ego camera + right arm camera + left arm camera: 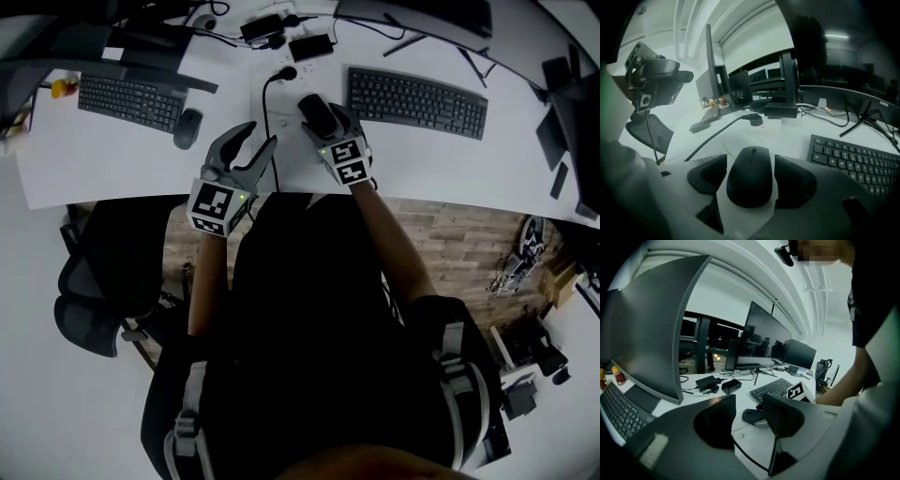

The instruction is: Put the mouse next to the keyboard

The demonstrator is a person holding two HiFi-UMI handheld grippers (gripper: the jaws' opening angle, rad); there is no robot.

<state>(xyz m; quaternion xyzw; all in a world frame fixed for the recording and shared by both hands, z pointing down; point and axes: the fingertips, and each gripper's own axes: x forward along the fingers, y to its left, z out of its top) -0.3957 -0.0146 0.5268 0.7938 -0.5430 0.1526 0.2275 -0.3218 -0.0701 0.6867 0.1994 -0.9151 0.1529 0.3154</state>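
Mouse: a black mouse is laid flat on the white bench, in the upper centre of the head view.
Mouse and keyboard: the mouse is set just beside the left end of the keyboard, with bare bench seen between the two.
Right gripper: the right gripper is lowered over the mouse, its fingers spread wide, one along each flank.
Mouse and fingers: in the right gripper view the mouse is seen lengthwise between the two fingers, bottom centre. A strip of bench is shown between it and the finger at frame left. The finger at frame right stands just beside it. No squeeze on the mouse is seen.
Left gripper: the left gripper is held at the lower left of the mouse in the head view, its fingers wide apart with nothing between them.
Cable: a black cable is run down the bench between the two grippers.
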